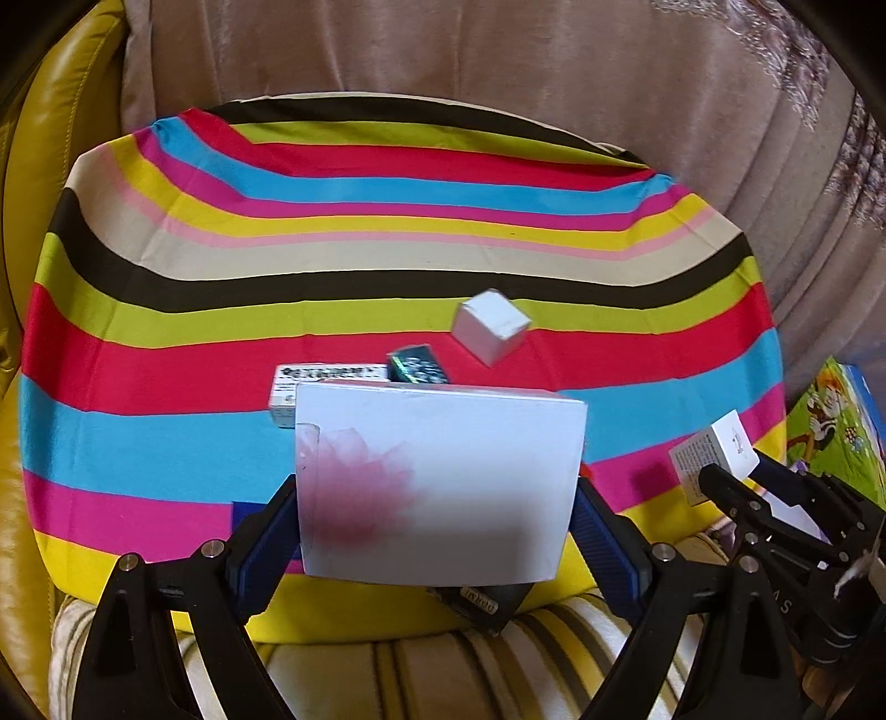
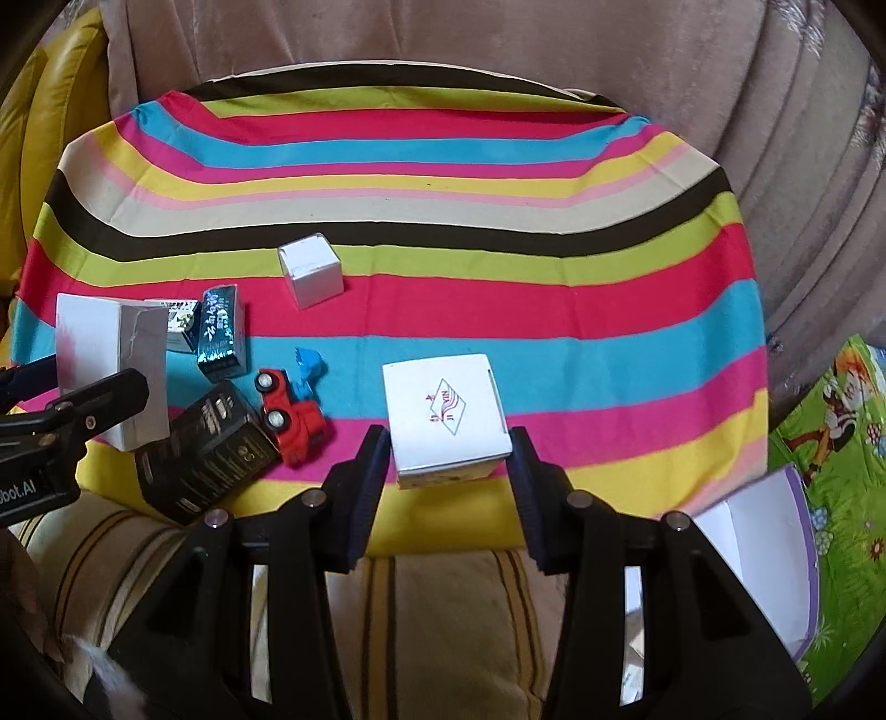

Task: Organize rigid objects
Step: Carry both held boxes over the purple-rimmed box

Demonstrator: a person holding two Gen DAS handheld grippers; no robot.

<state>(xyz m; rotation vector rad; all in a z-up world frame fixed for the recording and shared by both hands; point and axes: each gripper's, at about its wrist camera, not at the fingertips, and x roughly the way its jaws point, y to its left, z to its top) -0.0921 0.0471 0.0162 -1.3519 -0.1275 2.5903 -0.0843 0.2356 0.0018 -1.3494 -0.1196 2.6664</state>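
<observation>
My left gripper (image 1: 437,493) is shut on a large white box with a pink flower print (image 1: 437,476), held above the striped cloth; the same box shows at the left of the right wrist view (image 2: 111,360). My right gripper (image 2: 448,443) is shut on a small white box with a red logo (image 2: 446,415), also seen in the left wrist view (image 1: 714,454). On the cloth lie a small white cube box (image 2: 310,271), a dark green shiny box (image 2: 221,332), a small printed box (image 2: 177,321), a black box (image 2: 205,454) and a red toy truck with a blue part (image 2: 293,410).
The striped cloth (image 2: 498,221) covers a cushion on a sofa with a beige backrest (image 2: 443,44). A yellow leather armrest (image 1: 33,221) is at the left. A green cartoon mat (image 2: 841,432) and an open white box (image 2: 764,531) lie at the right.
</observation>
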